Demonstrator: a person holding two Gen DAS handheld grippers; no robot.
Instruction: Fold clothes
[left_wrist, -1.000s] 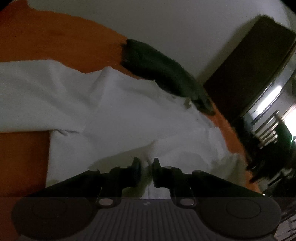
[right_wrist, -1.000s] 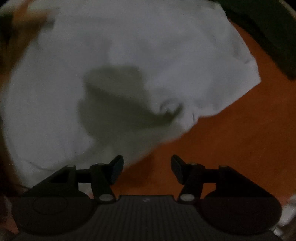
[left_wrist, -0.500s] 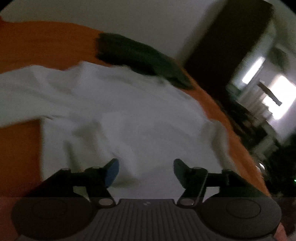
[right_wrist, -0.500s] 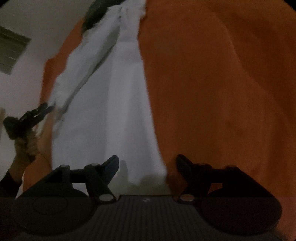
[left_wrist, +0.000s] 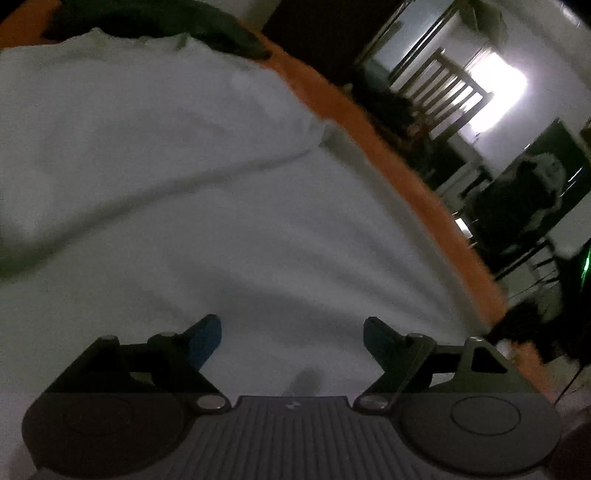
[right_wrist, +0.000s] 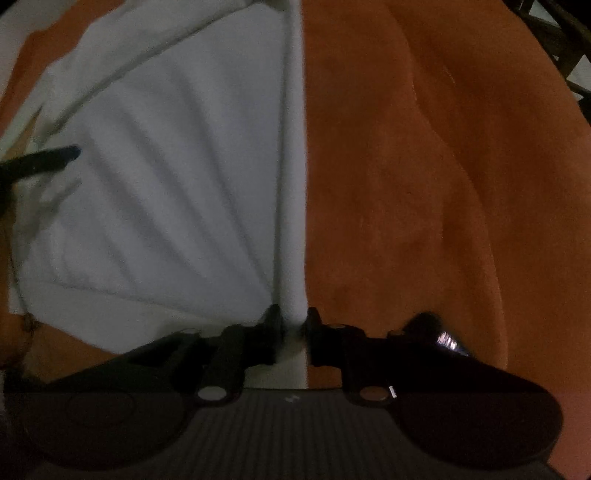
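The white garment (left_wrist: 192, 192) lies spread on the orange bed cover (right_wrist: 424, 184), taking up most of the left wrist view and the left half of the right wrist view; a dark garment (left_wrist: 155, 26) sits at its far end. It looks like thin, light cloth — soft and limp, creasing into long ridges that fan out from wherever it is pinched. It will likely drape and sag once lifted, so one corner alone would let the rest slump; two well-spread holds along the same edge suit it better.

The right gripper (right_wrist: 293, 325) has the garment's straight hemmed edge between its fingers, and its jaws are closing on that edge, the fingers close against the cloth on either side. The ridges converging there suggest the fabric is already gathered. The doubled hem is a sensible place to hold — thicker, less apt to slip out than a single layer.

The left gripper (left_wrist: 291, 332) hovers over the middle of the cloth with its jaws opening, nothing between them; its fingertip (right_wrist: 70, 152) shows at the left of the right wrist view, over the far side of the cloth. A matching hold on that side would probably keep the fold square.
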